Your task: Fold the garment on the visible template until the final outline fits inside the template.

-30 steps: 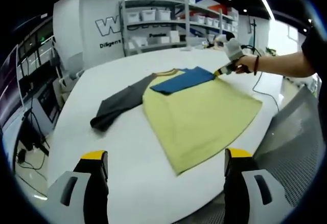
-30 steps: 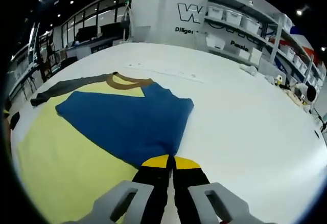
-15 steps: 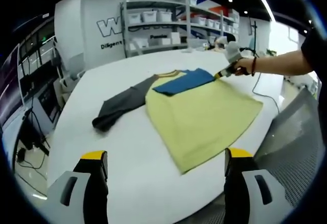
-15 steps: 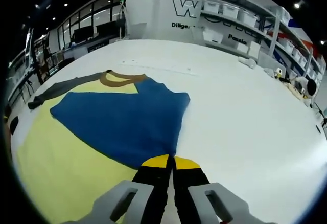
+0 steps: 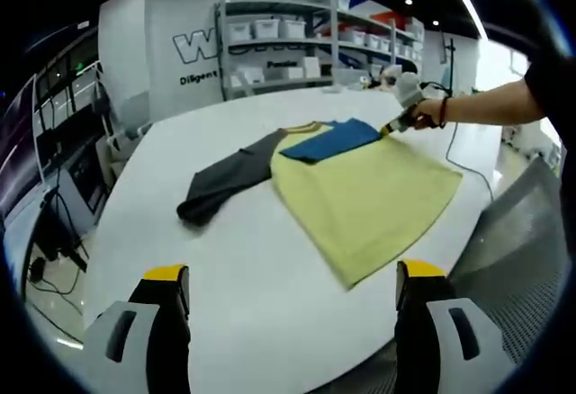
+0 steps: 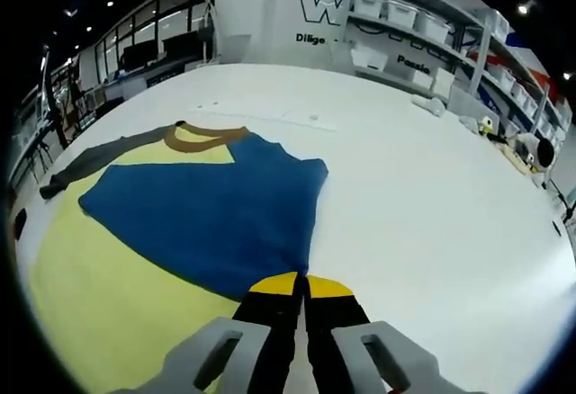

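A yellow shirt [image 5: 371, 198] lies flat on the white table [image 5: 252, 268]. Its grey sleeve [image 5: 220, 187] stretches out to the left, and its blue sleeve [image 5: 337, 138] is folded over the body near the brown collar [image 5: 304, 128]. My left gripper [image 5: 284, 288] hangs open above the table's near edge, well short of the shirt. In the right gripper view, the blue sleeve [image 6: 211, 219] spreads across the yellow body [image 6: 108, 304], below the collar [image 6: 200, 135]. My right gripper [image 6: 301, 284] is shut on the blue sleeve's cuff; it appears in the left gripper view [image 5: 396, 124], held by a hand.
Shelves with white bins [image 5: 279, 43] stand behind the table against a wall with lettering. A monitor and cables [image 5: 54, 205] sit on the floor at the left. A grey mesh chair back [image 5: 513, 241] stands at the right. Small items [image 6: 490, 133] lie at the table's far edge.
The left view has swung, so the shirt sits further right in it. The right gripper keeps its hold on the blue sleeve's cuff, with the sleeve drawn slightly further across the yellow body.
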Motion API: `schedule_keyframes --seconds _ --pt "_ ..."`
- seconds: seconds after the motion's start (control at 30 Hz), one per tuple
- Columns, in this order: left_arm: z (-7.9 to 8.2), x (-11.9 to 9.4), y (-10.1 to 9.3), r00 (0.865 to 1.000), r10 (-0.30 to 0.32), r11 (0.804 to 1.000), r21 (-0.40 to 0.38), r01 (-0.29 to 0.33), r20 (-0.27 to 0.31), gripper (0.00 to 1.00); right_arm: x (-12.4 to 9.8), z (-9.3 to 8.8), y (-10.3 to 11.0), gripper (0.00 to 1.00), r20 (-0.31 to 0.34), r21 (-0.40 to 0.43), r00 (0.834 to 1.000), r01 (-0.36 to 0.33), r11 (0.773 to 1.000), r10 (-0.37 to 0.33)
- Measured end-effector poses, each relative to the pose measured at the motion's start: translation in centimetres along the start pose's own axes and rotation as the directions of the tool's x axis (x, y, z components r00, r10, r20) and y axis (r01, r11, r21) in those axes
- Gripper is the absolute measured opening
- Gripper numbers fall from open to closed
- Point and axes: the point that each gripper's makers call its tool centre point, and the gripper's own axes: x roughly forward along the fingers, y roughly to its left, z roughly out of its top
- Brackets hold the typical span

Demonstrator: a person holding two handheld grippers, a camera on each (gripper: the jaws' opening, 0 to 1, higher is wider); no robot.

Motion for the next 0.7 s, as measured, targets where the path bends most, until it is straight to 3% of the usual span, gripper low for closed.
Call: schedule_keyframes --seconds 0.07,0.17,0.33,0.5,0.7 --pt "0.0 0.0 0.0 1.0 -0.001 1.0 -0.001 0.001 0.0 0.9 -0.1 -0.1 0.1 0.0 0.007 0.066 1.0 -0.006 0.998 0.005" --pt "0.1 0.0 0.0 1.0 0.0 1.0 -0.002 0.0 0.003 0.91 -0.7 0.8 0.2 0.04 0.073 0.131 0.997 -0.017 0.991 0.008" --pt "0.2 0.0 0.0 1.0 0.001 1.0 -0.009 -0.001 0.012 0.92 -2.8 3.0 2.1 0.36 0.177 0.18 0.98 -0.119 0.976 0.087" --pt "0.4 0.0 0.0 1.0 -0.003 1.0 -0.021 0.003 0.02 0.93 -4.7 4.3 3.6 0.66 0.228 0.202 0.961 -0.201 0.958 0.154" --pt "0.8 0.1 1.1 0.999 -0.004 0.997 -0.076 0.008 0.049 0.95 -7.3 5.2 5.2 0.88 0.266 0.145 0.939 -0.262 0.954 0.217"
